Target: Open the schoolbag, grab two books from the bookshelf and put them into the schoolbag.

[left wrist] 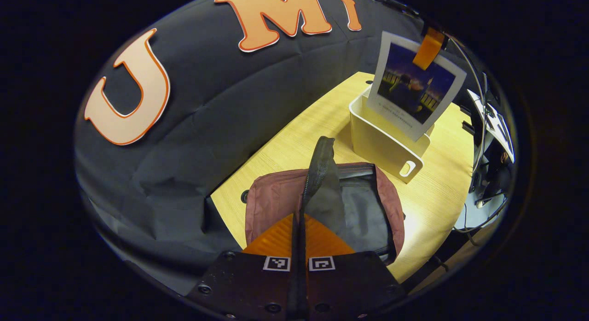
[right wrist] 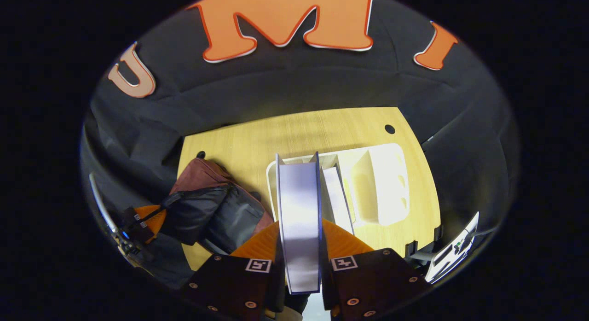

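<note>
Your right gripper (right wrist: 300, 247) clamps a book (right wrist: 299, 219) upright at lower centre, above the bookshelf (right wrist: 382, 183). Your left gripper (left wrist: 298, 238) pinches the schoolbag (left wrist: 271, 196) flap (left wrist: 322, 173), raised mid-frame.

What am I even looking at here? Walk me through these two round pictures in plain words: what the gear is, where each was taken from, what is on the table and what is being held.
No robot here: a person carries a pair of hand-held tongs in each hand, and each pair has a wide-angle camera looking along its own two fingers.

In the left gripper view, the left tongs are shut on the flap of the reddish schoolbag, holding it up so the bag stands open on the wooden table.

In the right gripper view, the right tongs pinch a book by its edges, above the white bookshelf, where another book stands. The left gripper view shows the held book's cover from the side, over the shelf.
</note>
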The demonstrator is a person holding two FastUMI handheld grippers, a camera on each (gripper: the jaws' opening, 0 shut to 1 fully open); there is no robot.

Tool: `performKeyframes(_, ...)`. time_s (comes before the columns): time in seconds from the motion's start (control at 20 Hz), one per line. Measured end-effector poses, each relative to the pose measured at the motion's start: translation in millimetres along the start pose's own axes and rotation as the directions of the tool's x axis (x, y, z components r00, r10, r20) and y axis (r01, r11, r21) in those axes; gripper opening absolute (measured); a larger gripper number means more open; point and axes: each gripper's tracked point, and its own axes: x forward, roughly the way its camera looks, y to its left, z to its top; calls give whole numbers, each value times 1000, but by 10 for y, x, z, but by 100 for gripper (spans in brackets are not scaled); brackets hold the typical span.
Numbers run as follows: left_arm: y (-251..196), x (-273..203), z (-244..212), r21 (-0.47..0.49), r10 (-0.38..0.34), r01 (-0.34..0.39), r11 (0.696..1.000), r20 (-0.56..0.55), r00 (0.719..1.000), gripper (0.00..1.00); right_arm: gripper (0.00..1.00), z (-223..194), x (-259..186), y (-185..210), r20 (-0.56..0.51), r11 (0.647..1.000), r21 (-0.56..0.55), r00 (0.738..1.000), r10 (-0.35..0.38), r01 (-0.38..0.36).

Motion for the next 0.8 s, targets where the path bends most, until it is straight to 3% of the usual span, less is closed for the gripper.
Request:
performKeyframes(0.15,23,14,11,3,5,-5,1000,-4,1000,1,33,-107,-340,68,74,995,46,994,85,-88)
performKeyframes(0.35,31,-32,60,23,15,-15,1000,-5,1000,1,33,-482,-360,295,126,946,172,959,254,-274)
performKeyframes(0.5,-17,-67,81,36,18,-17,999,-10,1000,1,33,-839,-104,528,128,887,248,921,369,-390)
performKeyframes(0.8,-25,-179,163,29,17,-17,999,-1,1000,1,32,-1424,746,868,149,719,491,860,488,-492)
